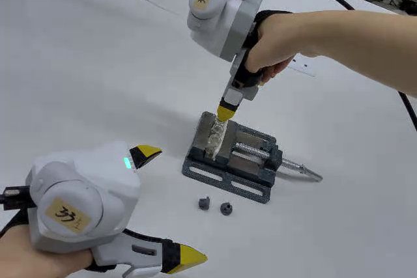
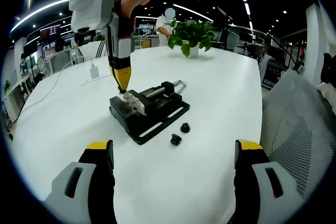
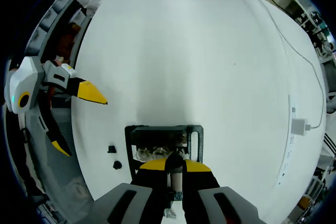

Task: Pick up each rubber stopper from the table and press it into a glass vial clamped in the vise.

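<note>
Pinching small dark stopper between almost-closed tips, right gripper points down, tips at top of vials clamped in vise, mid-table. Two loose stoppers lie side by side, not touching, just near of vise. Left gripper at near left, well apart from vise, jaws spread wide, empty.

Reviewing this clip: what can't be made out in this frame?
Vials in the vise: count unclear, glass too small and clear in every view.
Held stopper: seating hidden, right gripper covers the vial mouth.
Loose stoppers: orientation too small to tell.
Left gripper: body cut by head view's bottom edge.
</note>
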The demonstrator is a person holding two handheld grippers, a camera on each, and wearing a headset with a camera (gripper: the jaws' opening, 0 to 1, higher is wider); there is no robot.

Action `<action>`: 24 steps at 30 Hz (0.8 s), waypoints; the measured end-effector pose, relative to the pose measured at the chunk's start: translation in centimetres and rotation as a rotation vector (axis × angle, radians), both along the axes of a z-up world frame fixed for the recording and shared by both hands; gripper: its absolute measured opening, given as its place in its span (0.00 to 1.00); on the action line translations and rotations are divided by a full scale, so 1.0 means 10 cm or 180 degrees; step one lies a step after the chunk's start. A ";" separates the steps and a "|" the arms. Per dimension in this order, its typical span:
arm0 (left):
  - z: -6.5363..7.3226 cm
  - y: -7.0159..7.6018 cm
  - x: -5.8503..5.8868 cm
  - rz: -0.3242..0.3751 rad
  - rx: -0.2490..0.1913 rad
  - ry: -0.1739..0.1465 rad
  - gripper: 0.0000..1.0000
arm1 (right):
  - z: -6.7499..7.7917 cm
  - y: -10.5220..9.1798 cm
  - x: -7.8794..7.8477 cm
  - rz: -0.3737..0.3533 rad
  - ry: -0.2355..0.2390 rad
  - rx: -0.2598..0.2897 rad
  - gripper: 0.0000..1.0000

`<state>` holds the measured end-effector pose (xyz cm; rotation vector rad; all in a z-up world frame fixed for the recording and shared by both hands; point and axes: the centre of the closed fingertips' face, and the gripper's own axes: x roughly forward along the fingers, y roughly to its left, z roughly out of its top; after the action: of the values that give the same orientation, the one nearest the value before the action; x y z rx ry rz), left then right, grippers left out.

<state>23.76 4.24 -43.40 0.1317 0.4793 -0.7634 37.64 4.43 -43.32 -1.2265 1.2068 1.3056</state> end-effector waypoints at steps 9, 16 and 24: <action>-0.01 0.04 -0.02 0.0038 -0.0003 0.0018 0.94 | 0.01 -0.02 -0.05 0.0257 0.0012 0.0068 0.06; -0.01 0.06 -0.03 0.0056 -0.0007 0.0033 0.93 | 0.01 0.00 -0.02 0.0367 0.0009 0.0098 0.06; -0.01 0.05 -0.04 0.0058 -0.0015 0.0033 0.93 | -0.01 0.00 -0.05 0.0392 0.0056 0.0202 0.20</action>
<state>23.39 4.77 -43.50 0.1188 0.4878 -0.7475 37.19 4.46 -43.38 -1.2624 1.1082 1.4368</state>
